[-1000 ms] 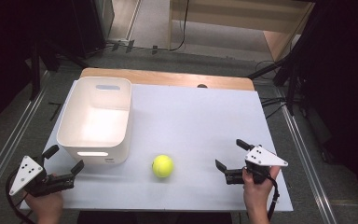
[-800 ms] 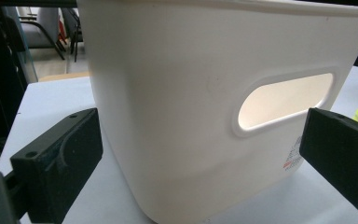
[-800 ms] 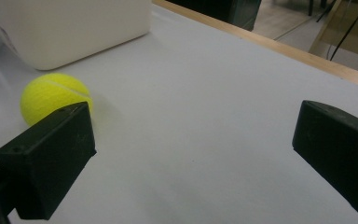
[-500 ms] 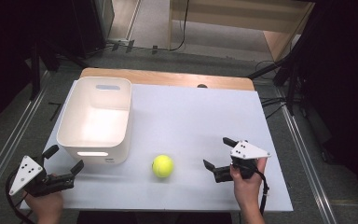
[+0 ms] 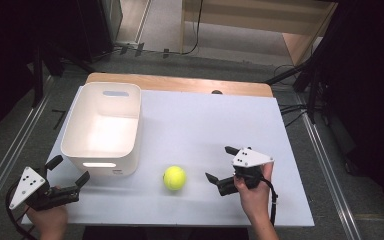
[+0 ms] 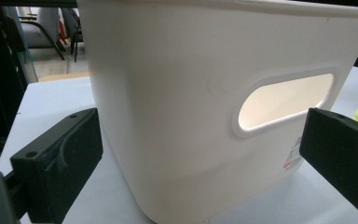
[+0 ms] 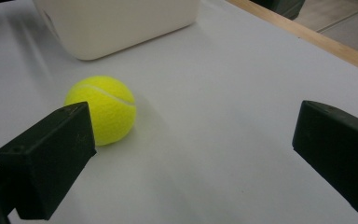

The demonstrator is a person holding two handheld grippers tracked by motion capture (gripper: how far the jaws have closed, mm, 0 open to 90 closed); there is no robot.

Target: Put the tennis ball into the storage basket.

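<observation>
1. Tennis ball (image 5: 174,178): yellow, resting free on the tabletop (image 5: 215,120) near its front edge, just beside the front right corner of the bin. Nothing touches it. In the right gripper view it sits toward the left jaw, not centred in the gap.

2. Right gripper (image 5: 221,167): held low over the tabletop, right of the ball and pointed toward it, jaws spread wide and holding nothing. The wide spread suits the ball's width; by my judgement this is an approach for a grasp, and the gripper needs to shift so the ball lies between both jaws.

3. Bin (image 5: 105,127): white plastic, open-topped, with handle slots, standing on the left half of the tabletop. It looks empty inside, likely the place meant for the ball.

4. Left gripper (image 5: 69,175): at the front left corner, facing the bin's near wall, jaws spread apart and empty. It stands close to the bin without touching it, perhaps waiting to steady it.
</observation>
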